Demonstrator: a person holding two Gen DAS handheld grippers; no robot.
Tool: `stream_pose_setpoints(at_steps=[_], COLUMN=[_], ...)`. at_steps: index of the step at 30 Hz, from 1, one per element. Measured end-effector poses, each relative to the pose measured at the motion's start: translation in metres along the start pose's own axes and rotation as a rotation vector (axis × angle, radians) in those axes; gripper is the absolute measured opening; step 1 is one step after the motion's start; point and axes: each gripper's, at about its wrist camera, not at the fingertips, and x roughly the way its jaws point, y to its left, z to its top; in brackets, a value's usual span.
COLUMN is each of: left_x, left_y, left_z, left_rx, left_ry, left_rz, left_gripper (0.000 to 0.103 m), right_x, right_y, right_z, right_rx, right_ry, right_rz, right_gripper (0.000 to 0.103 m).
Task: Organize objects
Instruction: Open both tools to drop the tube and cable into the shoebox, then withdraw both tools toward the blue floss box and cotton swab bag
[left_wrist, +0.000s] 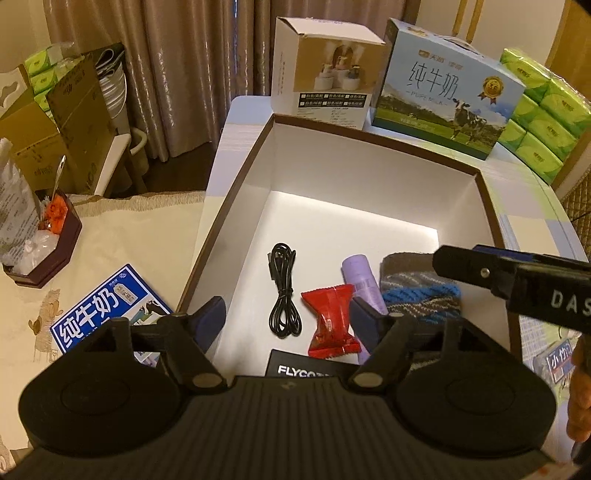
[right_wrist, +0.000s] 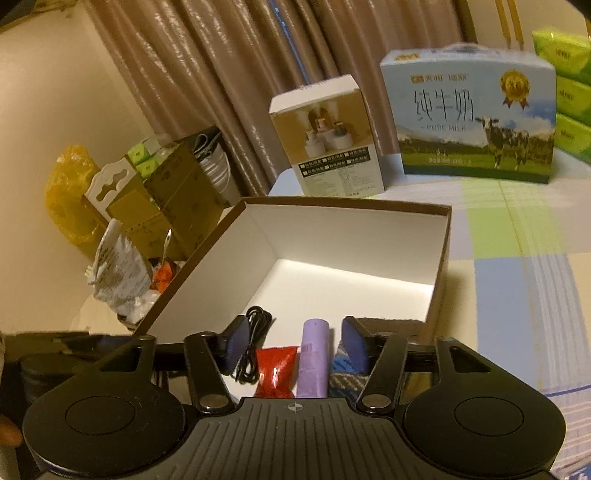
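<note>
the left gripper (left_wrist: 287, 320) hangs over the near end of the open white box (left_wrist: 369, 173), its blue-padded fingers spread wide with nothing between them. nearest the camera inside the box lies a black card printed "flyco" (left_wrist: 301, 365). beyond it, side by side on the box floor, lie a coiled black cable (left_wrist: 282, 290), a red foil candy packet (left_wrist: 330, 319), a lilac roll (left_wrist: 360, 277) and a folded grey-and-blue knit cloth (left_wrist: 421, 291). the right gripper (right_wrist: 295, 343) also hovers at the near end of the box, fingers wide and empty; its black body reads "das" in the left wrist view. left of the box, on a cream cloth, a blue carton (left_wrist: 107, 314) reads "纯牛奶". past the far wall stand a white-and-tan product box (left_wrist: 325, 70), a milk case (left_wrist: 448, 92) lettered "纯牛奶 pure milk" with a cow and gold medal, and green tissue packs (left_wrist: 543, 118).
</note>
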Motion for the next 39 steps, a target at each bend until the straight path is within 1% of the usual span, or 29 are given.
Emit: stream_pose_setpoints(at_steps=[3, 5, 6, 9, 12, 16, 18, 24, 30, 39], left_x=[-0.010, -0.018, -0.022, -0.035, -0.047, -0.062, -0.068, -0.086, -0.100, -0.118], left_y=[-0.002, -0.003, -0.003, -0.003, -0.004, -0.009, -0.010, -0.015, -0.022, -0.034], left_z=[-0.003, -0.006, -0.008, -0.013, -0.021, -0.034, -0.040, -0.063, -0.086, -0.119], left_rx=[0.000, 0.000, 0.000, -0.012, -0.022, -0.019, -0.021, -0.018, -0.016, -0.015], left_ry=[-0.009, -0.019, -0.022, -0.030, -0.030, -0.030, -0.025, -0.017, -0.005, 0.011], left_rz=[-0.005, 0.000, 0.001, -0.008, -0.014, -0.020, -0.023, -0.037, -0.055, -0.049], left_gripper=[0.073, 0.075, 0.078, 0.079, 0.080, 0.080, 0.084, 0.085, 0.085, 0.085], right_x=[-0.015, -0.025, -0.031, -0.045, -0.059, -0.074, -0.081, -0.098, -0.115, -0.138], right_y=[0.003, 0.005, 0.006, 0.009, 0.011, 0.015, 0.017, 0.021, 0.025, 0.024], right_z=[-0.005, -0.008, -0.010, -0.016, -0.022, -0.031, -0.035, -0.049, -0.068, -0.092], right_rx=[-0.027, -0.048, -0.056, -0.077, -0.092, -0.098, -0.097, -0.102, -0.099, -0.090], right_ry=[-0.025, -0.040, -0.044, -0.052, -0.051, -0.050, -0.051, -0.026, -0.014, 0.009], right_rz=[-0.009, -0.016, -0.018, -0.021, -0.013, -0.004, -0.002, 0.008, 0.001, 0.003], right_gripper=[0.074, 0.079, 0.083, 0.089, 0.094, 0.096, 0.097, 0.100, 0.101, 0.101])
